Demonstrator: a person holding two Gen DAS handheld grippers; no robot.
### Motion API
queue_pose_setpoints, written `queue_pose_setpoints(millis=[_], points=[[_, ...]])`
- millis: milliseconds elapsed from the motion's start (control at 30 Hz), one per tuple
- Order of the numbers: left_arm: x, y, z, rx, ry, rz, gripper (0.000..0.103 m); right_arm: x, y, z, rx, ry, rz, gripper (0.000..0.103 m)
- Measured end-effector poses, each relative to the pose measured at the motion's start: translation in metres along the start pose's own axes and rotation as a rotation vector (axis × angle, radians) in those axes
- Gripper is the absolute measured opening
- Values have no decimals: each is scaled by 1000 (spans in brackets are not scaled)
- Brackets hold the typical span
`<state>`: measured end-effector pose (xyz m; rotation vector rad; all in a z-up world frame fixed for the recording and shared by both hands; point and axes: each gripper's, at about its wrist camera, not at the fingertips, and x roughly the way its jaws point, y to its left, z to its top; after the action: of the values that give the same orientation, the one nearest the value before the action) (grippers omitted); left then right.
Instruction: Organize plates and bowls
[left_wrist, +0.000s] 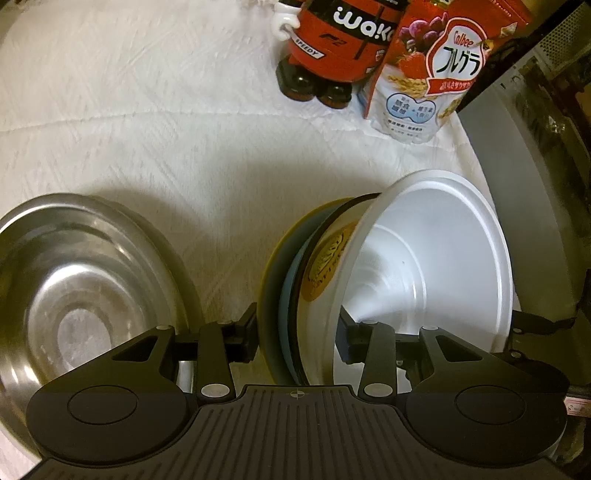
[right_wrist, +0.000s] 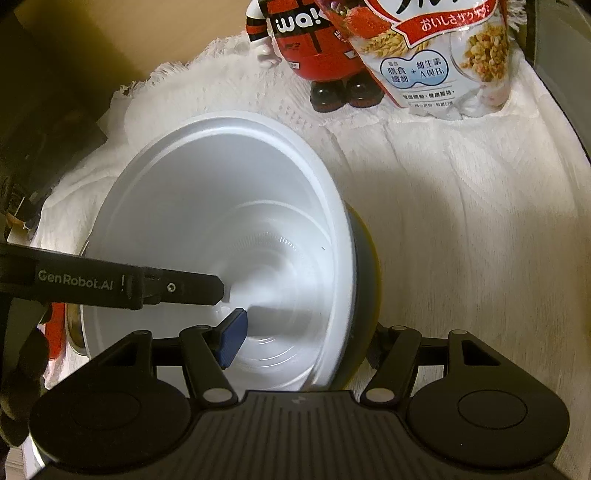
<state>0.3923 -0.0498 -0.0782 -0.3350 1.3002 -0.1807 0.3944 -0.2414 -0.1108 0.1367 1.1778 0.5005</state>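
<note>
Bowls nested, tilted on edge, mouths rightward

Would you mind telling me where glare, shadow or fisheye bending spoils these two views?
Left wrist view: bright reflections on the steel bowl, the white bowl nearly blown out, a soft shadow on the cloth behind the bowls, the frame edges curved. Right wrist view: the white bowl's inside washed out and hazy near the left gripper's finger, the upper left corner dark.
</note>
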Motion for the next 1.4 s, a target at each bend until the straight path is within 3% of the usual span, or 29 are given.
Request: queue_pose_setpoints(millis=[300,767,1400], points=[[-11,-2,-19,6,84,46,43,-1,3,-7,27,58,65,64],[-30,15,-16,-70,51,-18,42,-6,7,4,-53,-5,-35,63],[-18,2,-19,-25,46,43,43,-2,-6,-4,0,-3,-30,62]])
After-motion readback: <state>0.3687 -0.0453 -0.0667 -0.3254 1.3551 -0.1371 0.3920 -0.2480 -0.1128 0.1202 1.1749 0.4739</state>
